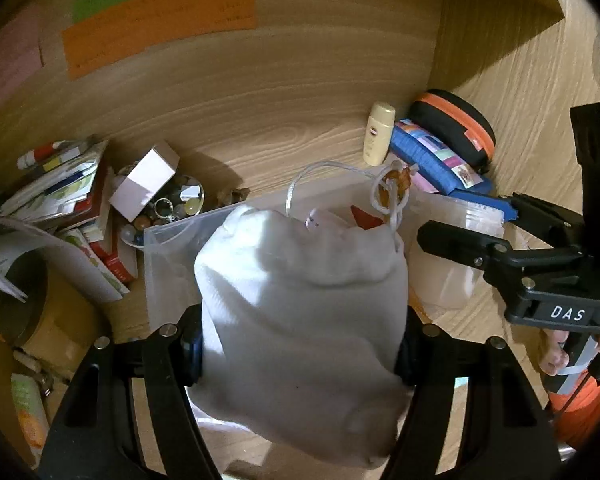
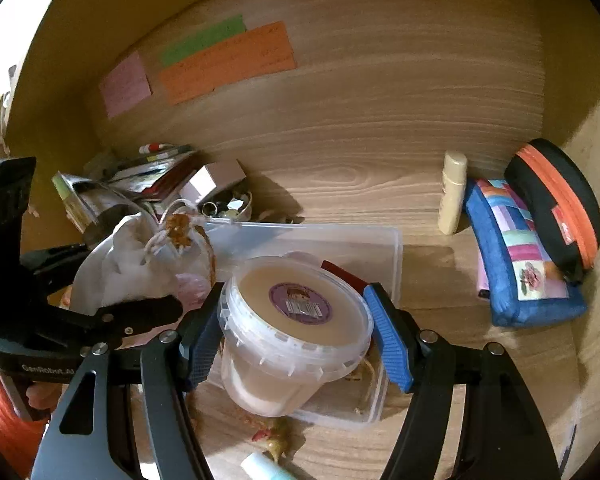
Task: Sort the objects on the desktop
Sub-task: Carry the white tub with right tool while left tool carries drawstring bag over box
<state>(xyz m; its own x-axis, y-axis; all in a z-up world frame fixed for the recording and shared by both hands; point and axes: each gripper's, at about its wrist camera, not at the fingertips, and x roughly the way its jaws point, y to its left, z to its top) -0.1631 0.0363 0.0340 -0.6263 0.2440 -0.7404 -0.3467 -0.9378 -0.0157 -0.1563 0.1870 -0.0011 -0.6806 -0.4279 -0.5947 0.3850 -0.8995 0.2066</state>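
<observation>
My left gripper is shut on a white drawstring bag and holds it above a clear plastic bin. The bag and the left gripper also show at the left of the right wrist view. My right gripper is shut on a round clear tub with a lid, held over the clear bin. The tub and the right gripper show at the right of the left wrist view.
A cream bottle, a blue patchwork pouch and a black and orange case stand at the back right. Books, a small box and a bowl of trinkets crowd the back left. Wooden walls enclose the desk.
</observation>
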